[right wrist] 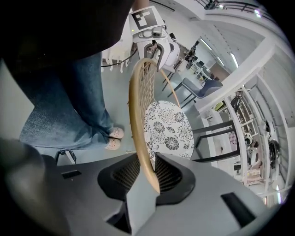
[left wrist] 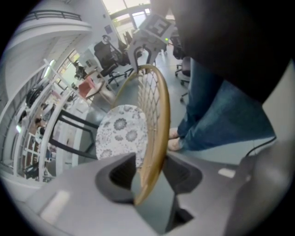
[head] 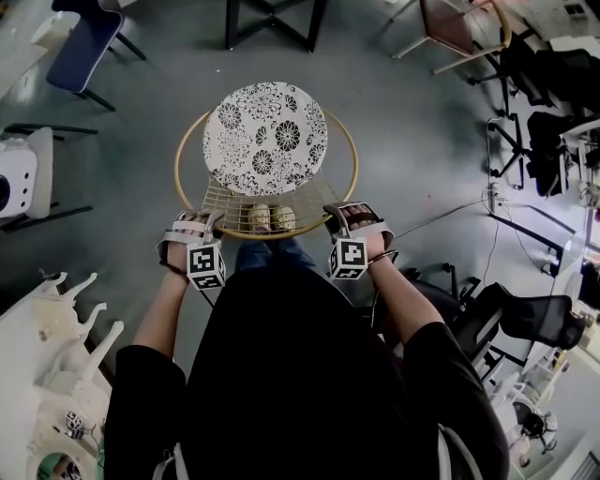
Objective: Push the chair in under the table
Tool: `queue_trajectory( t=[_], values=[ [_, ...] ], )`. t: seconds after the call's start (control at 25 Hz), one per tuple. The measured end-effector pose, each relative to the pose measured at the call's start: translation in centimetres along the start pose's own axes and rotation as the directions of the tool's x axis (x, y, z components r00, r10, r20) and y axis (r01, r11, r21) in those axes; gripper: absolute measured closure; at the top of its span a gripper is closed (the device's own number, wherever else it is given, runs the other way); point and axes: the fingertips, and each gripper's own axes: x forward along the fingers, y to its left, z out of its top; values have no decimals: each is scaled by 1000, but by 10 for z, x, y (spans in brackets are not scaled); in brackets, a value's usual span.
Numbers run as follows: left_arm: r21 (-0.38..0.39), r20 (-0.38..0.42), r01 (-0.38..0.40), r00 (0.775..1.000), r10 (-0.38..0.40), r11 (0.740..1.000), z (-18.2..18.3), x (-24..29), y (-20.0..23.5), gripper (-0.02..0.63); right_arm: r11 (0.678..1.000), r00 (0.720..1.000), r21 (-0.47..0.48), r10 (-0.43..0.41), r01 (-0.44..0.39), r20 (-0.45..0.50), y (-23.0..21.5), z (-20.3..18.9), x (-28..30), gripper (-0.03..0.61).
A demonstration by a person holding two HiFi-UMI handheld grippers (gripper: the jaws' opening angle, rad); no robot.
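Observation:
The chair has a round floral seat cushion point(head: 265, 139) inside a gold wire frame, and I stand right behind its back rim point(head: 267, 235). The black table point(head: 272, 23) stands beyond it. My left gripper point(head: 192, 225) straddles the rim's left end. In the left gripper view the rim point(left wrist: 156, 138) runs between the jaws of that gripper point(left wrist: 150, 171), against one pad with a thin gap at the other. My right gripper point(head: 352, 217) sits at the rim's right end. Seen from that gripper point(right wrist: 147, 173), both pads lie snug on the rim point(right wrist: 137, 120).
The person's feet point(head: 270, 217) are just behind the chair's back. A blue chair point(head: 89, 42) stands at the far left and a wooden one point(head: 450, 28) at the far right. Black office chairs point(head: 525, 319) and a floor cable point(head: 450, 220) crowd the right, and white moulded parts point(head: 47, 356) lie at the near left.

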Motion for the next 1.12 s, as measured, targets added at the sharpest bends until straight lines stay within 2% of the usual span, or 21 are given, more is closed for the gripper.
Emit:
queue_trajectory(
  t=[0.16,0.44,0.8,1.12],
  values=[
    [-9,2,30,1000,-30,1000,-1,4,-2,437,1000,1000,-23,10,-10,-3,-1,0,3,485],
    [29,-5,41,999,-40,999,1,3,-3,451,999,1000,-41,7,-7,-5,-1,0,2,492],
    [97,-22,75,997,-73,992,1,5,-6,472,1000,1000,-14,6,-6,-19,-2,-1,3,494],
    [113,-19,74,997,-73,991,2,5,-9,494,1000,999,-15,-7,6,-31,-1,-2,2,494]
  ],
)
